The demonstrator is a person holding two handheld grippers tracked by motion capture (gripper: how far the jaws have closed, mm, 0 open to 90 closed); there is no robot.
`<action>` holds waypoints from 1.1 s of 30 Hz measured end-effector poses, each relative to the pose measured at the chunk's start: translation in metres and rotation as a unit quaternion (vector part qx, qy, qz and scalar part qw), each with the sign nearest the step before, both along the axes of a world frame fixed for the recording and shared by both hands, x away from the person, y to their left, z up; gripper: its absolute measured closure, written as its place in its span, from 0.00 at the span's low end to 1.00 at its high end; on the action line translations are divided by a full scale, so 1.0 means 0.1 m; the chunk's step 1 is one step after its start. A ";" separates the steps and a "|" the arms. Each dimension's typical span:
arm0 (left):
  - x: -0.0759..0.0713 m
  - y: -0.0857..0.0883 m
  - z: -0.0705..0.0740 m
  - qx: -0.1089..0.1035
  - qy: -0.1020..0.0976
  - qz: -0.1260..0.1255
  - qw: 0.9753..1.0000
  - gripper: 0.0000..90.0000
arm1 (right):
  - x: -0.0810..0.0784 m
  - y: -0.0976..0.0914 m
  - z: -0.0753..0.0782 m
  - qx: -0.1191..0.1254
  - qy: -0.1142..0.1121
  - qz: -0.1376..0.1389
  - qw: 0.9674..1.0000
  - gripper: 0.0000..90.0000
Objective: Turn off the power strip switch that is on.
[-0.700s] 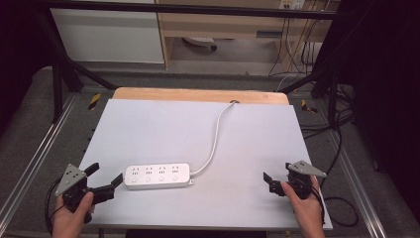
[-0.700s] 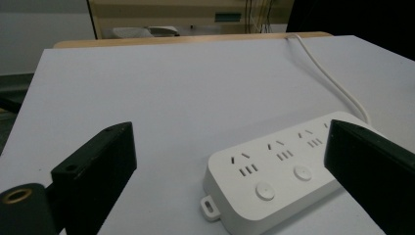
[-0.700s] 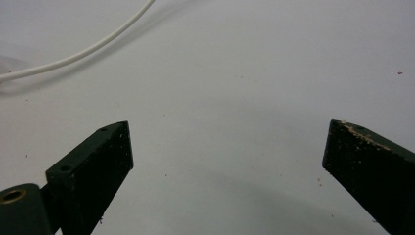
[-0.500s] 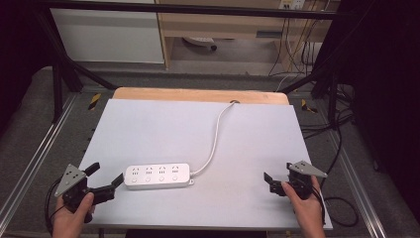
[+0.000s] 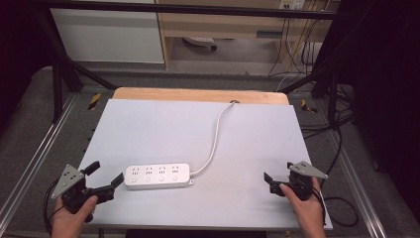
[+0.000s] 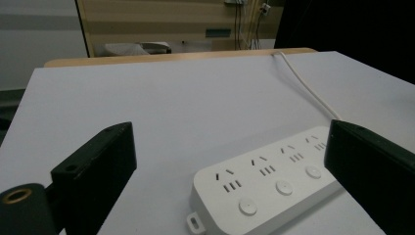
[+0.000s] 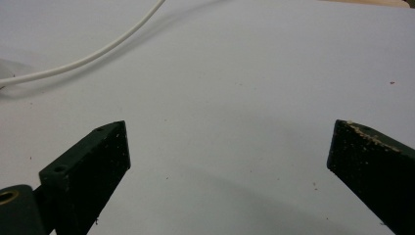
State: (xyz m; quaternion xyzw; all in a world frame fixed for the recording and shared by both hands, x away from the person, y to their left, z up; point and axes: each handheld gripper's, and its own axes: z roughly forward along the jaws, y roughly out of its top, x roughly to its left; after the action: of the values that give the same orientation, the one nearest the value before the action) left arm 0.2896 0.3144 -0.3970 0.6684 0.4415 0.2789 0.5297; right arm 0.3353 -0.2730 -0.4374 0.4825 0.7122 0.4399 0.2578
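Note:
A white power strip with several sockets lies flat near the front of the white table. Its white cable runs back to a hole at the far edge. My left gripper is open at the front left, its jaws pointing at the strip's left end and just short of it. In the left gripper view the power strip lies between and ahead of the wide-open left gripper. My right gripper is open at the front right over bare table. The right gripper view has the right gripper empty, with the cable farther off.
A wooden strip borders the table's far edge. Metal frame rails run along both sides. Loose black cables lie on the floor to the right. A white cabinet stands behind.

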 end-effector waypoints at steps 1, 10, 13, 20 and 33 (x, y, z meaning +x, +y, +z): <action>0.00 0.00 0.00 0.000 0.000 0.000 1.000 0.06 | 0.00 0.00 0.00 0.000 0.001 0.001 1.000 0.03; -0.02 -0.02 0.04 -0.006 -0.008 -0.006 1.000 0.06 | -0.02 0.01 0.02 -0.001 0.000 0.002 1.000 0.03; -0.02 -0.04 0.05 -0.005 -0.012 0.000 1.000 0.05 | -0.03 0.00 0.03 -0.002 -0.003 0.001 1.000 0.03; -0.03 -0.07 0.09 -0.007 -0.024 0.011 1.000 0.06 | -0.05 -0.01 0.04 -0.002 -0.002 0.000 1.000 0.03; -0.04 -0.23 0.17 -0.010 -0.022 -0.008 1.000 0.07 | -0.08 -0.03 0.06 0.002 -0.002 -0.007 1.000 0.03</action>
State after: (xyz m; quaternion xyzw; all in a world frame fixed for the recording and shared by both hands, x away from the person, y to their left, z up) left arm 0.2855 0.2911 -0.3797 0.6607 0.4269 0.2846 0.5479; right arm 0.3275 -0.2763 -0.4310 0.4873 0.7074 0.4401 0.2616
